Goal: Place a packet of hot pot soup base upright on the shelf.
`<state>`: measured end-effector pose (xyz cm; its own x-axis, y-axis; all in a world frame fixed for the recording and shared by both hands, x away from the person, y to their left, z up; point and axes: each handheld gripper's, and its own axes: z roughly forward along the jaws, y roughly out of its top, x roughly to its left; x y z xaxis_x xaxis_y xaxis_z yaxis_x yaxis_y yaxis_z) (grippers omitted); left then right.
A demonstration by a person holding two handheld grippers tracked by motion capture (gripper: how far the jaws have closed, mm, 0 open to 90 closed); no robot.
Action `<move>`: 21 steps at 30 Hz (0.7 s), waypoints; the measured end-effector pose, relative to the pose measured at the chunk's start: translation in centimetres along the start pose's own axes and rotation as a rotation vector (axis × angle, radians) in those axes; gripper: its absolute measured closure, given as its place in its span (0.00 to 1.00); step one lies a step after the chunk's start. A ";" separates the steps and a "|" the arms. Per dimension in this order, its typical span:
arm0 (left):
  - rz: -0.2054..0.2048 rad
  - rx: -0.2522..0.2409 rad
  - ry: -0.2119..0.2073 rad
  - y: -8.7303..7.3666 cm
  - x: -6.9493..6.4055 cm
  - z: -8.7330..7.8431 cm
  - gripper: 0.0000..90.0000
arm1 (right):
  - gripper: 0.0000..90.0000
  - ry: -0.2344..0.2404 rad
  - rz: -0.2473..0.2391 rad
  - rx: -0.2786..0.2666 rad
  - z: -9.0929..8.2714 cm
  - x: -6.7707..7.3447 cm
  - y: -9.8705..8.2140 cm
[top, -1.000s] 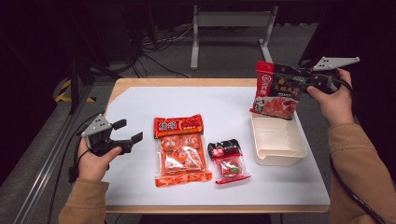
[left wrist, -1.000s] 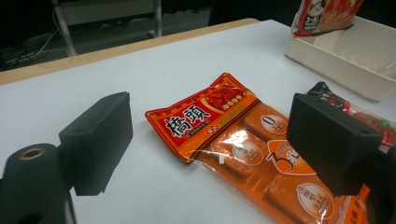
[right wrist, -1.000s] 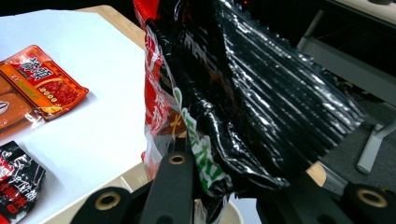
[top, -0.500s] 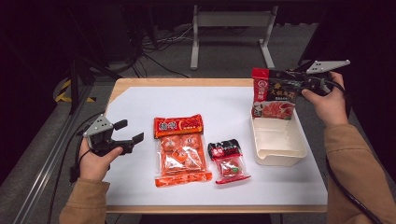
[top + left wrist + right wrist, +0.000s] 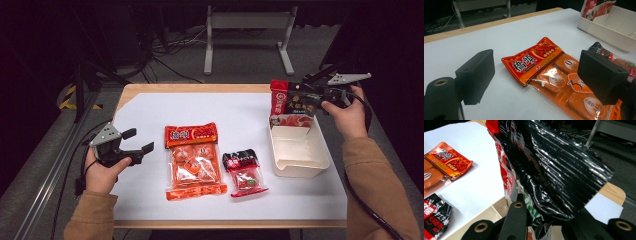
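Observation:
My right gripper [image 5: 306, 95] is shut on a red and black food packet [image 5: 290, 104], held upright with its lower end inside the far part of a white tray [image 5: 300, 167]. In the right gripper view the glossy packet [image 5: 549, 167] rises from between the jaws. My left gripper [image 5: 141, 142] stands open at the table's left, nothing between its jaws, just left of a large orange packet [image 5: 194, 161]. The left gripper view has that orange packet [image 5: 554, 75] lying flat ahead of the open jaws. A small black and red packet [image 5: 245, 171] lies between the orange one and the tray.
The white table sheet [image 5: 235, 112] has bare room at the back and far left. A metal stand [image 5: 245, 35] is on the floor beyond the table. Cables trail on the floor at the left [image 5: 80, 145].
My right gripper has swung the red and black packet leftward and lowered it, so its bottom end now dips into the tray. The left gripper has stayed put.

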<state>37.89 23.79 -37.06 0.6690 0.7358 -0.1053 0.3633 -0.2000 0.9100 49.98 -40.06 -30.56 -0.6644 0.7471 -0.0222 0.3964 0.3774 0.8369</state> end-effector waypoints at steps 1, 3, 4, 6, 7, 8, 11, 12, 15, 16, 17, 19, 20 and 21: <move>0.000 0.005 -0.004 0.0 -0.1 0.1 0.17 | 0.89 0.001 0.000 0.001 0.0 0.0 -0.1; 0.001 0.010 -0.005 0.0 -0.2 0.3 0.17 | 0.89 -0.007 -0.011 0.004 -0.1 0.2 -0.1; 0.005 0.009 -0.003 0.1 -0.2 0.3 0.17 | 0.89 -0.014 -0.010 0.001 0.0 0.2 -0.2; 0.004 0.010 -0.010 0.1 -0.4 0.5 0.17 | 0.89 -0.019 0.002 -0.006 0.0 0.2 -0.5; 0.009 0.008 -0.008 0.2 -0.5 0.5 0.17 | 0.89 -0.022 0.008 -0.011 0.0 0.2 -0.7; 0.008 0.008 -0.013 0.2 -0.5 0.6 0.17 | 0.89 -0.022 0.018 -0.015 -0.1 0.2 -0.9; 0.012 0.015 -0.015 0.2 -0.5 0.7 0.17 | 0.89 -0.025 0.028 -0.027 -0.2 0.1 -1.3; 0.009 0.016 -0.016 0.2 -0.6 0.7 0.17 | 0.89 -0.027 0.027 -0.025 -0.2 0.1 -1.3; 0.009 0.015 -0.016 0.2 -0.5 0.7 0.17 | 0.89 -0.030 0.032 -0.021 -0.2 0.1 -1.2; 0.012 0.012 -0.014 0.2 -0.5 0.7 0.17 | 0.89 -0.032 0.031 -0.014 -0.2 0.1 -1.1; 0.014 0.009 -0.014 0.2 -0.4 0.7 0.17 | 0.88 -0.033 0.031 -0.010 -0.2 0.1 -1.1; 0.013 0.012 -0.012 0.1 -0.4 0.7 0.17 | 0.85 -0.039 0.015 0.008 -0.2 0.2 -0.8; 0.018 0.015 -0.012 0.1 -0.3 0.8 0.17 | 0.83 -0.045 0.010 0.012 -0.2 0.2 -0.7; 0.001 0.017 -0.017 0.0 -0.4 0.8 0.17 | 0.81 -0.049 0.007 0.011 -0.2 0.2 -0.6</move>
<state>38.16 22.93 -37.31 0.6802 0.7245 -0.1118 0.3737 -0.2115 0.9031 49.44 -40.23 -30.95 -0.6297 0.7756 -0.0438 0.4080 0.3782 0.8309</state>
